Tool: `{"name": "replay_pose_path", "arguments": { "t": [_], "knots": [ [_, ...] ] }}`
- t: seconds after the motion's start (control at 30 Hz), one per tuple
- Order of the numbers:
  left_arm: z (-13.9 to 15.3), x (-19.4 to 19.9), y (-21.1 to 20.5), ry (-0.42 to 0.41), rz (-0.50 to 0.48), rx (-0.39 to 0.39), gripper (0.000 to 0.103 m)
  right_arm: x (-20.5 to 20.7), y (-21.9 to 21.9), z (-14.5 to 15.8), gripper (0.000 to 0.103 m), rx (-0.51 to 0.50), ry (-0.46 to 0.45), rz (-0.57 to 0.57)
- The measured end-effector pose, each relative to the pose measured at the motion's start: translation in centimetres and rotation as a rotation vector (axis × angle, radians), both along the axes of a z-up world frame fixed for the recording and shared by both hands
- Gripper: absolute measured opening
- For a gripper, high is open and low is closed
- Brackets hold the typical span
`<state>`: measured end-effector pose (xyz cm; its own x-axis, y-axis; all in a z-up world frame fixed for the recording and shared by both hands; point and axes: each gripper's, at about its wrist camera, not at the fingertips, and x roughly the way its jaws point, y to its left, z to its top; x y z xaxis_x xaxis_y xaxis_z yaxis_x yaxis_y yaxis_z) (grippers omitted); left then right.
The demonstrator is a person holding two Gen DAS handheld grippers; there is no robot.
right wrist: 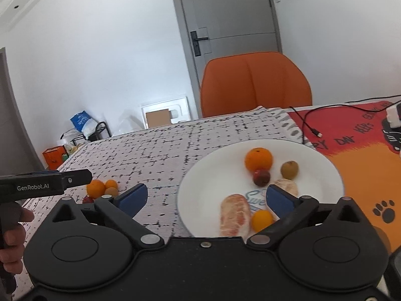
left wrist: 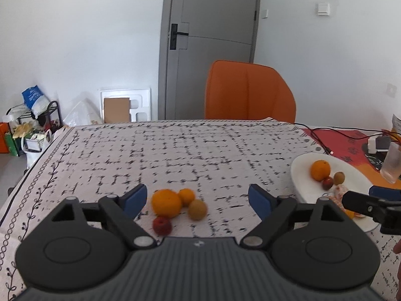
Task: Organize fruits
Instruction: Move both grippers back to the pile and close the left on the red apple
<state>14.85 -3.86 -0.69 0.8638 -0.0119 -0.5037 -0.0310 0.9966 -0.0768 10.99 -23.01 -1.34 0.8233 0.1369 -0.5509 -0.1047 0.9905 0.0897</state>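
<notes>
Left tongs (left wrist: pixel 198 199): wide apart, nothing pressed between the flat blue pads; angled down at the cloth.
Loose fruit: just ahead of the left tongs, between their tips, a touching cluster lies on the cloth: big round orange (left wrist: pixel 166 203), small orange (left wrist: pixel 186 196), dull brown kiwi (left wrist: pixel 197 209), glossy red fruit (left wrist: pixel 162 225).
Right tongs (right wrist: pixel 205 199): wide apart, gripping nothing; tilted down over the near edge of the plate.
Plate (right wrist: pixel 200 188): smooth white, round, under the right tongs' tips; holds an orange (right wrist: pixel 258 159), red fruit, kiwi, peeled pithy segments (right wrist: pixel 235 214).
Cloth (left wrist: pixel 175 150): woven, pale, with broken black grid lines.
Hand (right wrist: pixel 12 238): curled round the left tongs' black grip.
</notes>
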Motion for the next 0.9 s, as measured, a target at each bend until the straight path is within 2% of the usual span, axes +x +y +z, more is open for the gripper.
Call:
{"name": "replay_pose_path", "arguments": {
  "t": [0.33,0.63,0.83,0.9],
  "knots": [
    [-1.3,-0.3,2.4,0.029,0.042,-0.005,0.087,0.8,2.8,-0.6,0.103,-0.015,0.016,0.056],
    [-2.5,0.0,3.7,0.047,0.065,-0.041,0.085,1.8,4.5,-1.1,0.102,-0.015,0.038,0.102],
    [-3.4,0.5,4.1,0.062,0.055,-0.064,0.077,2.7,5.4,-1.5,0.092,-0.024,0.053,0.118],
    [-3.7,0.8,4.2,0.071,0.051,-0.076,0.071,3.1,5.7,-1.6,0.089,-0.026,0.061,0.123]
  ]
}}
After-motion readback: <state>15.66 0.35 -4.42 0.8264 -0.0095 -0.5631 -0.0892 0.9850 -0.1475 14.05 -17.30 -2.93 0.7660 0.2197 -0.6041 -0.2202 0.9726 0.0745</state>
